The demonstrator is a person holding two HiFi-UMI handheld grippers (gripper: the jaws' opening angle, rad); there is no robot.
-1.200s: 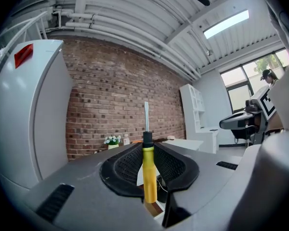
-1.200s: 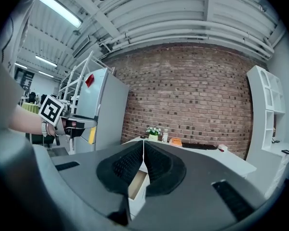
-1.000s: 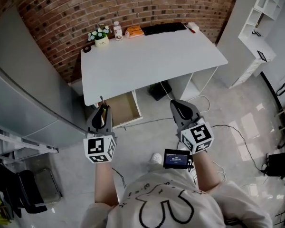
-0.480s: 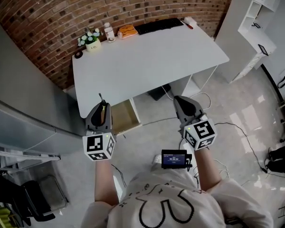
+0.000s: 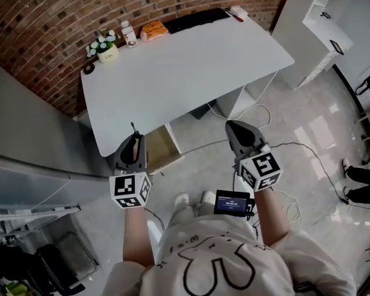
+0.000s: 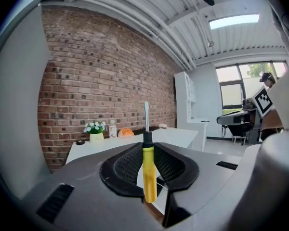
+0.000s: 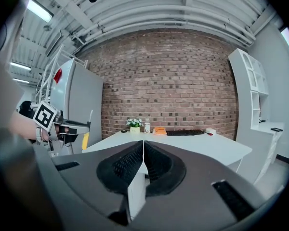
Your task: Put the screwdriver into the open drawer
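The left gripper (image 6: 148, 150) is clamped on the yellow handle of the screwdriver (image 6: 149, 174), blade up. It is at the near left corner of the desk (image 5: 185, 66), just left of the open drawer (image 5: 162, 147). Well to the right, the right gripper (image 7: 143, 150) has its jaws pressed together on nothing.
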